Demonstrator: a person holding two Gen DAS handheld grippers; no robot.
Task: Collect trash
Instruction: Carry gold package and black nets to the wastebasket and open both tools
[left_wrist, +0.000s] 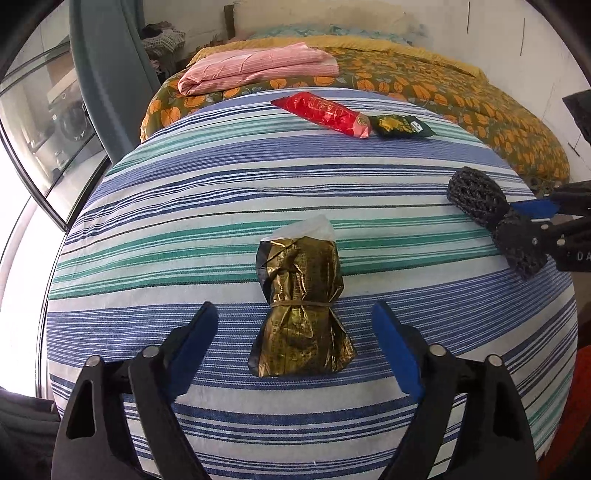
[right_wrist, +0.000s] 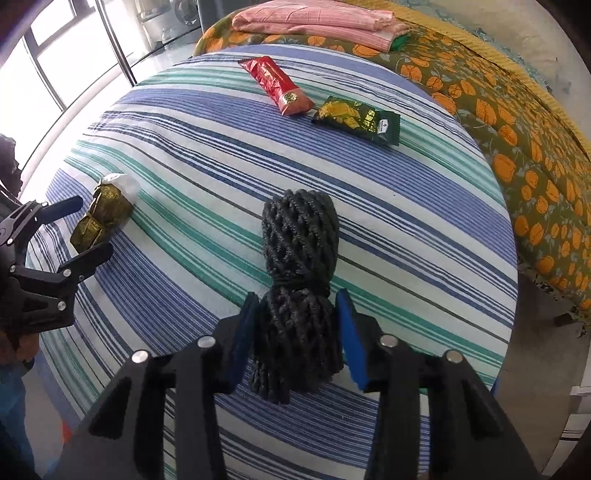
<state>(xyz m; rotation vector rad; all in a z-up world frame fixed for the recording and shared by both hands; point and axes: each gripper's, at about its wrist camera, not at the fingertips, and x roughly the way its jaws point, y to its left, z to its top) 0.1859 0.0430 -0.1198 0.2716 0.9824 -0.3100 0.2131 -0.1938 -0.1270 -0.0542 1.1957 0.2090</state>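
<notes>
Indoors, a striped cloth (left_wrist: 221, 192) covers the surface, seemingly beside a bed (left_wrist: 461, 96).

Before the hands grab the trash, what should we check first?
1. Gold wrapper between the left gripper fingers: ok.
2. Left fingers touching it: not ok, gaps on both sides.
3. Black mesh bundle between the right gripper fingers: ok.
4. Right fingers pressing firmly on it: cannot tell.
5. Red packet and green packet not yet collected: ok, both lie far back on the striped cloth.
</notes>
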